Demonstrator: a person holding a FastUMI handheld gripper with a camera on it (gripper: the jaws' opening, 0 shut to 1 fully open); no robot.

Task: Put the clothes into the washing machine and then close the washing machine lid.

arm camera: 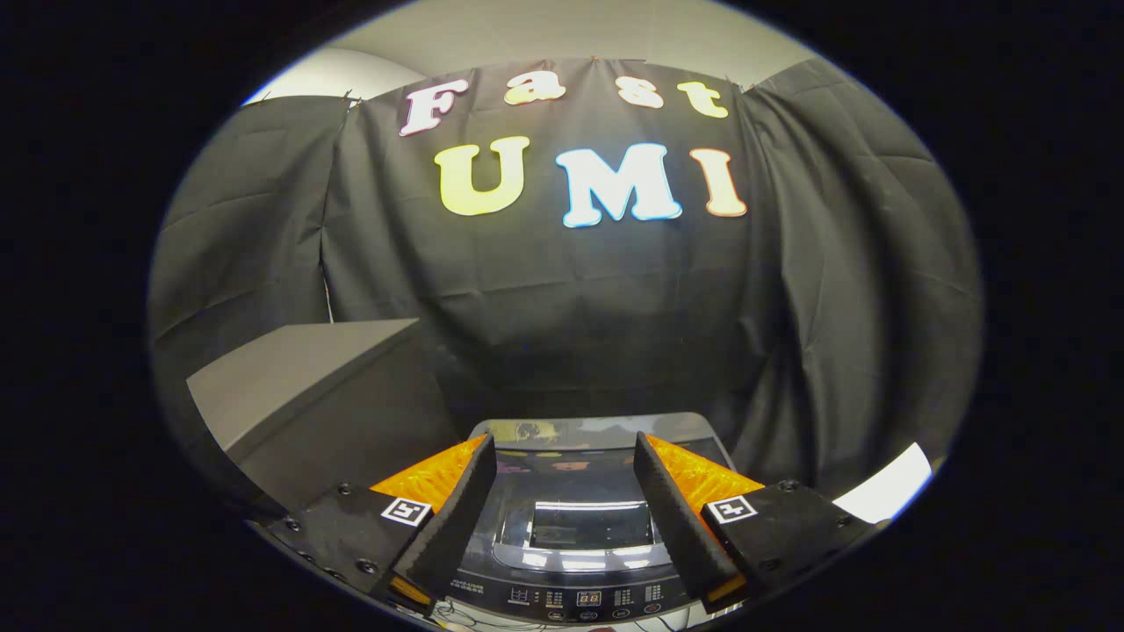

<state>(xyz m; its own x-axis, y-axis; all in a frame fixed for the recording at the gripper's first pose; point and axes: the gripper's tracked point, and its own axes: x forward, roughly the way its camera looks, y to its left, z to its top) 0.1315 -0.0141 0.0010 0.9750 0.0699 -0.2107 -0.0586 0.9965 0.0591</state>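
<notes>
- Gripper (565,478): I hold its fingers spread wide apart, with nothing between them.
- Washing machine (580,527): it sits just ahead of and below my fingers, seen between them, with its control panel (584,599) nearest me.
- Lid (590,524): it appears to lie flat and closed, its glossy window reflecting light; I cannot see what the drum holds.
- Clothes: I cannot point to any here.
- Grey box (307,386): it stands just beside the machine.
- Progress, as I judge it: either everything is finished or nothing has begun; I cannot tell which.

I see the dark top-loading washing machine (575,527) just ahead, glossy glass lid (580,522) down flat, control panel (584,599) nearest me.
</notes>
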